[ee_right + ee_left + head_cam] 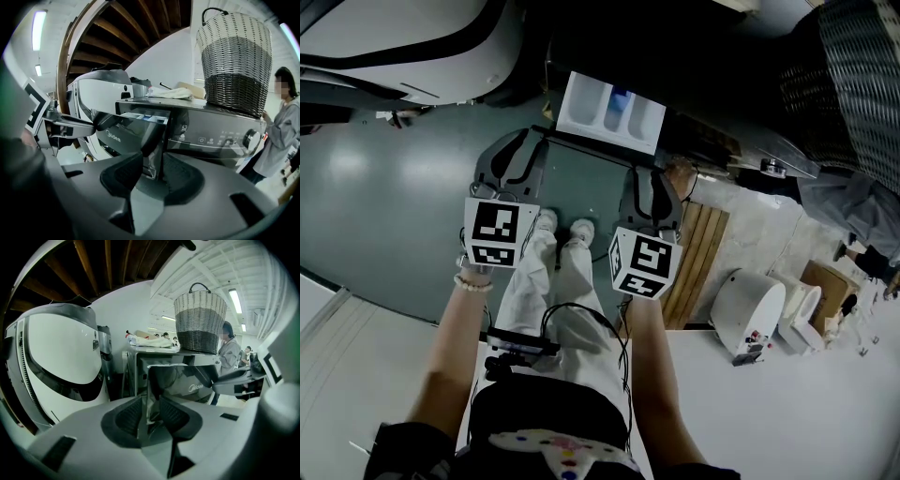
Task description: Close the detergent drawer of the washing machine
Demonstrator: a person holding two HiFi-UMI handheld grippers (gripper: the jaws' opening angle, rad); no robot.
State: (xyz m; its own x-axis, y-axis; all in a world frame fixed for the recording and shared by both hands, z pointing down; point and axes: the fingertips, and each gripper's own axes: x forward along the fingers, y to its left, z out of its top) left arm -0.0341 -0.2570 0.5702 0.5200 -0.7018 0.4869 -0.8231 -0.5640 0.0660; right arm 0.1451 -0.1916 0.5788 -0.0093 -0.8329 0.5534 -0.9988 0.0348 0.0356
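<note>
The plastic detergent drawer (611, 112) has white compartments with one blue insert, behind a glossy dark front panel. The front-loading washing machine (215, 136) is dark grey metal with a black control strip bearing small white symbols and white lettering. The tall woven wicker basket (234, 61) is banded cream at the top, grey in the middle and dark brown below, while the left claw (517, 155) and right claw (654, 186) are matt grey and black, each with a white cube (500, 232) printed in black square markers, over a dull grey-green floor (384, 206).
</note>
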